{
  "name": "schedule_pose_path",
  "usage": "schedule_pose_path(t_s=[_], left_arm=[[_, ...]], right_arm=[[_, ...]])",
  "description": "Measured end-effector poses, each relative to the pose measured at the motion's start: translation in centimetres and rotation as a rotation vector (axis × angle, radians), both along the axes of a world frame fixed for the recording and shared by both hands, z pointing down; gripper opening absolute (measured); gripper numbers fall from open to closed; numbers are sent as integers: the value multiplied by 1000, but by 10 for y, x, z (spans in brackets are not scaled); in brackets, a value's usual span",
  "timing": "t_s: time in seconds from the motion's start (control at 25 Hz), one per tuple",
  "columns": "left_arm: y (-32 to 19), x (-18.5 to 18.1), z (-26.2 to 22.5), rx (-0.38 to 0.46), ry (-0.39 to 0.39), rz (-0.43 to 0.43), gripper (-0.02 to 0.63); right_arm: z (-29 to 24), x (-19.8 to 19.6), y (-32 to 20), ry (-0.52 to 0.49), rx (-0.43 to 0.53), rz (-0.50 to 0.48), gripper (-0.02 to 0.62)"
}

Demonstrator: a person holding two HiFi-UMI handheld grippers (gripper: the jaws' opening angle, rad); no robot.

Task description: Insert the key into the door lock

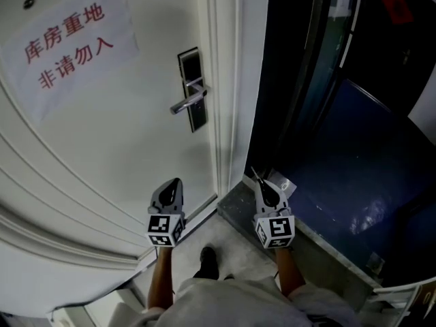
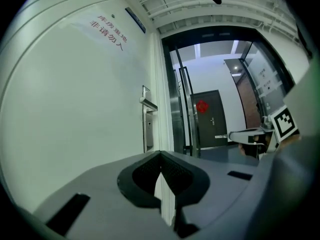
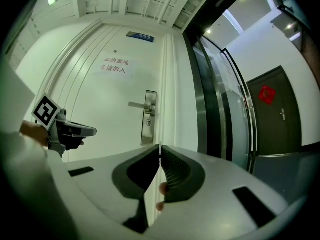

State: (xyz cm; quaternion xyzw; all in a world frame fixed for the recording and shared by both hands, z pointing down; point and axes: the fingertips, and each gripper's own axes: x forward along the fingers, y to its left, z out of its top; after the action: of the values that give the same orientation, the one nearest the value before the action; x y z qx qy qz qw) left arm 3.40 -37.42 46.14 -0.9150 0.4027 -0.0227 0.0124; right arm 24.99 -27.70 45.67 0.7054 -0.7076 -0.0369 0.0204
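The white door (image 1: 102, 135) fills the left of the head view, and its door lock (image 1: 191, 90), a dark upright plate, sits near the door's right edge with a silver lever handle (image 1: 187, 103) jutting to 9 o'clock. A paper sign (image 1: 65, 43) with red characters is fixed at 10 o'clock from the plate. The left gripper (image 1: 176, 182) is level and near the foot of the door, with the lock at about 12 o'clock from it. Its jaws are pressed together at the tips with nothing between them. The right gripper (image 1: 261, 182) is level at 3 o'clock of the left one, apart from it, in front of the door frame. Its jaws are pinched on the key (image 1: 255, 175), a thin dark sliver poking out of the tips towards 11 o'clock, the way the lock lies. The key is well short of the lock. In the right gripper view the keyhole (image 3: 145, 124) shows just below the handle. Dark glass panels (image 1: 340, 80) stand at 3 o'clock of the door, and a shoe (image 1: 208, 261) shows at 6 o'clock, between the person's forearms.
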Motion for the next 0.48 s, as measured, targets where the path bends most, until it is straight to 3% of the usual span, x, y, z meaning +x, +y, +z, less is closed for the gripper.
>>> schedule_pose_path(t_s=[0.48], left_arm=[[-105,22,-24,27,42,101,17]], right_arm=[[-26,2,-122,28,39,60,31]])
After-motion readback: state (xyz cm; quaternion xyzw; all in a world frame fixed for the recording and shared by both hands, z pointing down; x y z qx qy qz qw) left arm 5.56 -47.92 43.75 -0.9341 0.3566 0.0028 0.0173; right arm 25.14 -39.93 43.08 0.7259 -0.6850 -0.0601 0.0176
